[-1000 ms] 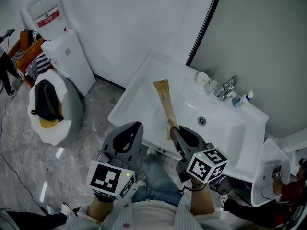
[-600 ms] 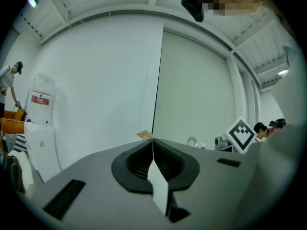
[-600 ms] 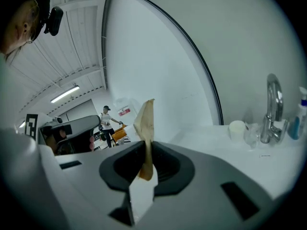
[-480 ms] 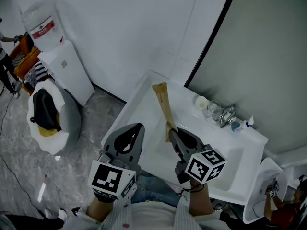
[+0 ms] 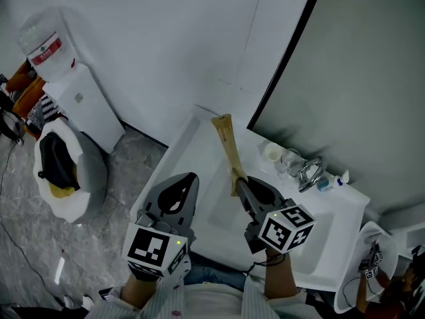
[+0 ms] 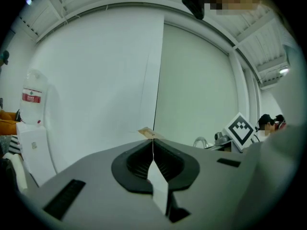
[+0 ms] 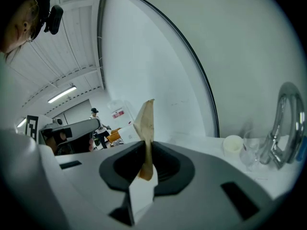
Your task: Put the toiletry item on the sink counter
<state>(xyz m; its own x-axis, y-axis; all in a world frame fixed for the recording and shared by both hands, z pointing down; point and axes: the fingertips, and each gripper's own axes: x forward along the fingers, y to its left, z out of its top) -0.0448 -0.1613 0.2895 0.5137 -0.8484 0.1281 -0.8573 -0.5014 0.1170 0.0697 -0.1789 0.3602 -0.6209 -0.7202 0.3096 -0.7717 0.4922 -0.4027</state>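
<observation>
Toiletry item pinched in right gripper, over sink, cup beside glass

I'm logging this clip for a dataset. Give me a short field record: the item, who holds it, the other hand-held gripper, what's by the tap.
item: long tan paper packet
held by: right hand-held gripper, jaws shut on its near end
left hand-held gripper: jaws together, nothing between them
below: white sink counter
by the faucet: pale cup, clear glass
task state: packet not yet set down
</observation>
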